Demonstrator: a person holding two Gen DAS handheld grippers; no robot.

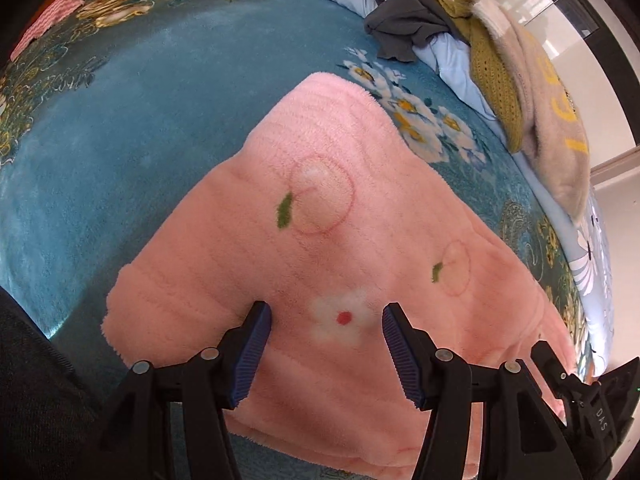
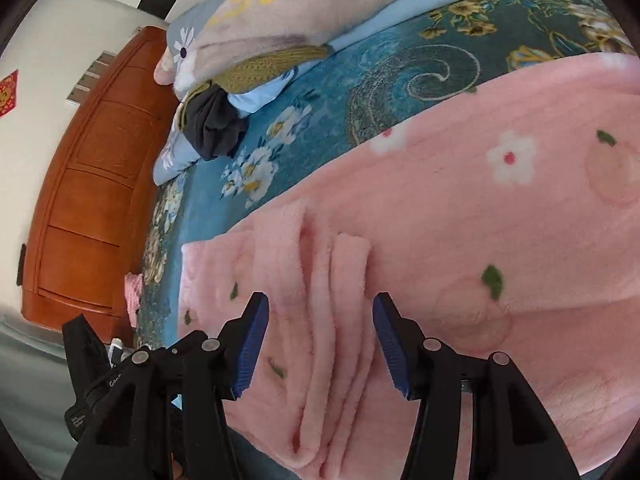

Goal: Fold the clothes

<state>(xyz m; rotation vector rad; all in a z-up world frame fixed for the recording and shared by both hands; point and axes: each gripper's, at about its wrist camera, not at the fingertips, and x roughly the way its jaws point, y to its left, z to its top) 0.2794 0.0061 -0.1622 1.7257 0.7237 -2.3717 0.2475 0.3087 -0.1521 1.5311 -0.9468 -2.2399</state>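
Observation:
A pink fleece garment (image 1: 320,248) with flower and peach prints lies spread on a blue floral bedspread (image 1: 132,132). My left gripper (image 1: 326,312) is open and empty, its blue-padded fingers just above the fleece on either side of a white flower print. In the right wrist view the same pink garment (image 2: 480,240) shows several folded ridges (image 2: 336,300) bunched near its edge. My right gripper (image 2: 320,304) is open and empty, its fingers straddling those ridges just above them.
A pile of other clothes lies at the far bed edge: a dark grey garment (image 1: 404,24), an olive knit (image 1: 492,72) and a beige fleece with yellow letters (image 1: 556,132). A pink striped cloth (image 1: 48,20) lies far left. A wooden cabinet (image 2: 92,184) stands beside the bed.

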